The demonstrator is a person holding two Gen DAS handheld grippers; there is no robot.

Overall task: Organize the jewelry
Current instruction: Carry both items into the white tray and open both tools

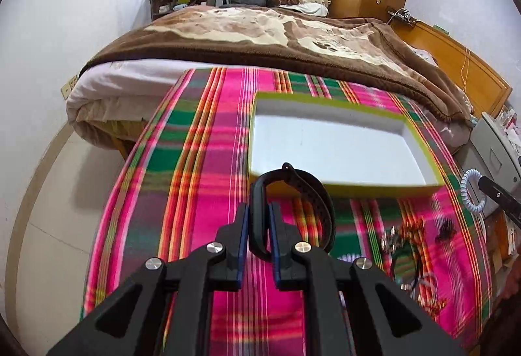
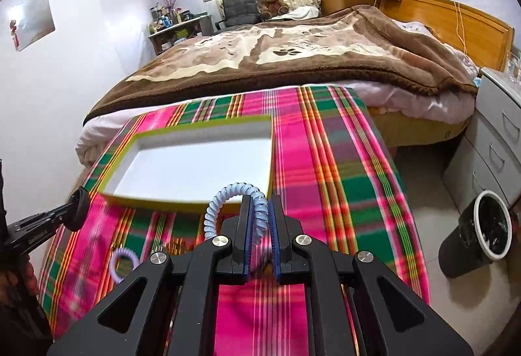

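My left gripper (image 1: 259, 209) is shut on a black perforated wristband (image 1: 312, 196) and holds it above the cloth, just before the near wall of the yellow-green box (image 1: 420, 141) with a white, bare inside. My right gripper (image 2: 259, 203) is shut on a light-blue spiral hair tie (image 2: 228, 193), held near the box's near right corner (image 2: 195, 128). The spiral tie also shows at the right of the left wrist view (image 1: 469, 190). The left gripper with the wristband shows at the left of the right wrist view (image 2: 76, 209). Loose jewelry (image 1: 407, 245) lies on the cloth; a lilac spiral tie (image 2: 122, 261) lies near me.
The pink and green plaid cloth (image 1: 202, 193) covers the table. A bed with a brown blanket (image 1: 260, 36) stands behind it. A black bin (image 2: 478, 232) and white drawers (image 2: 495, 141) stand on the floor to the right.
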